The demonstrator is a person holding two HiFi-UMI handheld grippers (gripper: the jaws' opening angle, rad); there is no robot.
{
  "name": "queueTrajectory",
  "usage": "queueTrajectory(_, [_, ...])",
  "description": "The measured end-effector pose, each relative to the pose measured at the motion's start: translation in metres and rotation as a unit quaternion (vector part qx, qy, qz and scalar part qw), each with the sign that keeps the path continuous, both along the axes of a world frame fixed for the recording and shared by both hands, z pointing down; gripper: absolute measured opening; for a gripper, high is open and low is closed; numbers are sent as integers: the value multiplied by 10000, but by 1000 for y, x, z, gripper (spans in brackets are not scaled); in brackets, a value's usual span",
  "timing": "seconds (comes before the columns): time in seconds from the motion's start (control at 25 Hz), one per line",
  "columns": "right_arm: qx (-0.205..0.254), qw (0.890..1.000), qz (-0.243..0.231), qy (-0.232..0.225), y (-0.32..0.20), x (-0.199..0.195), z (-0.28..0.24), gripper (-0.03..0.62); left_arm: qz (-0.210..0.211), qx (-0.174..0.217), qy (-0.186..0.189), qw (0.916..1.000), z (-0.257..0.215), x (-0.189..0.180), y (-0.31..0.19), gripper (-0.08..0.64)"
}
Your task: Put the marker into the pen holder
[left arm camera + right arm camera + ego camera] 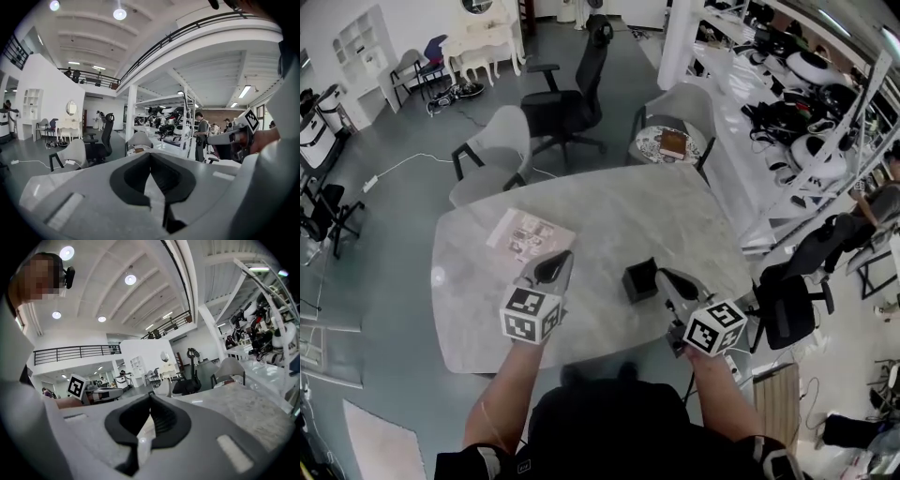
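Left claw [566, 257] pinched shut, empty, left of pen holder [639, 280]; right claw [664, 276] closed, empty, just right of it. Marker unseen, maybe inside pen holder. Risk: right claw nudging pen holder, toppling it on table [609, 216].

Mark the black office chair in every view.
Head view: black office chair, top centre.
Left gripper view: left of centre.
Right gripper view: right of centre.
Shared landmark: white dressing table, to the chair's left in all three views.
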State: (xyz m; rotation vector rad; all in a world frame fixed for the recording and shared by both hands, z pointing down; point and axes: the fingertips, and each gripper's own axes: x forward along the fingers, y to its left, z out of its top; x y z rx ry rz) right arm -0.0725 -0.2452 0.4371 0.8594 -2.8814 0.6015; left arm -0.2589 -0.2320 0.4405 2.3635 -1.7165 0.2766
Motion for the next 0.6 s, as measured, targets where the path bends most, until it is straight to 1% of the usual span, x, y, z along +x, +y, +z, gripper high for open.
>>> queueTrajectory(0.12, [1, 9997, 119, -216, 10, -22, -13, 3, 14, 82, 63, 9999, -7, -24, 8, 10])
queueTrajectory(0.2, [78, 9992, 194, -353, 18, -37, -25, 2, 39, 113, 116, 9999, -9, -37, 13, 11])
queueTrajectory(0.32, [398, 9983, 354, -240, 28, -50, -38, 2, 113, 91, 266, 9995, -8, -50, 20, 11])
queueTrajectory(0.44, [685, 9962, 525, -85, 36, -45, -45, 2, 230, 76, 322, 9992, -3, -53, 26, 11])
queueTrajectory(0.6, [765, 9949, 661, 35, 50, -24, -44, 2, 278, -2, 326, 9991, 4, -43, 37, 11])
